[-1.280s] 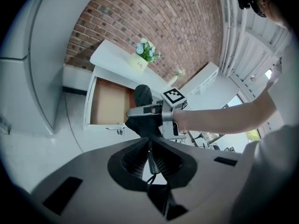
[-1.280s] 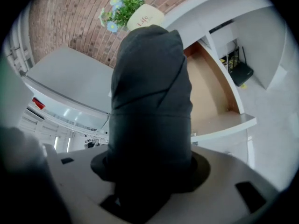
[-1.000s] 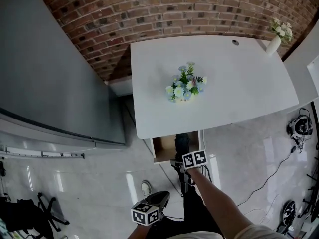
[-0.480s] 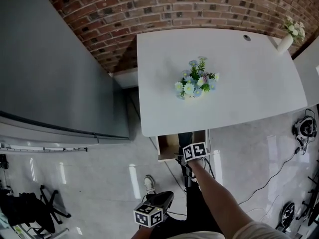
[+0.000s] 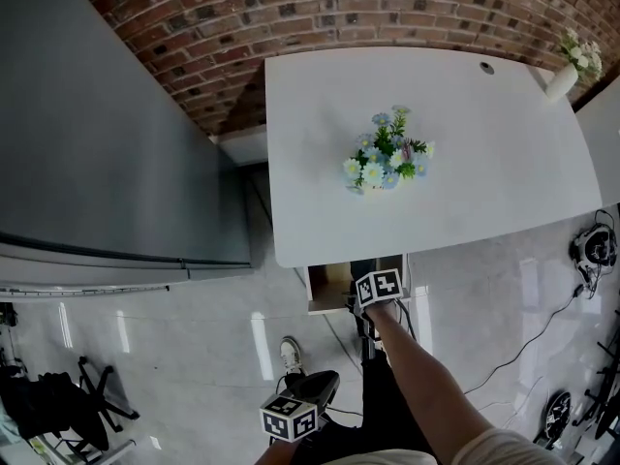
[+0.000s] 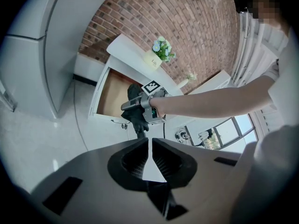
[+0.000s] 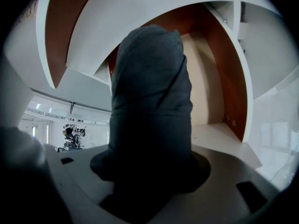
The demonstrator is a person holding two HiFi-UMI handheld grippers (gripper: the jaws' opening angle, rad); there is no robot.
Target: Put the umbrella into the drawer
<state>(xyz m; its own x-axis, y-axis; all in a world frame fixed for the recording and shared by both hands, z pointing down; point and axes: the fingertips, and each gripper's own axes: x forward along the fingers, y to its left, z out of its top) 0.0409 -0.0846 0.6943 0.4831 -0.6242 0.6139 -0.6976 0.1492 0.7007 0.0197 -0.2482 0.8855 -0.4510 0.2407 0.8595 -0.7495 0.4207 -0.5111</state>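
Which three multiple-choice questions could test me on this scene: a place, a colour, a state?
1. What colour is the table top? A. white B. green C. black
2. Where is the umbrella? A. on the table B. in the right tool, at the drawer C. under the table
3. How is the drawer? A. shut B. open C. lifted out
Key: 1 A, the head view shows it white; 2 B, the jaws clamp it before the drawer; 3 B, its wooden inside shows.
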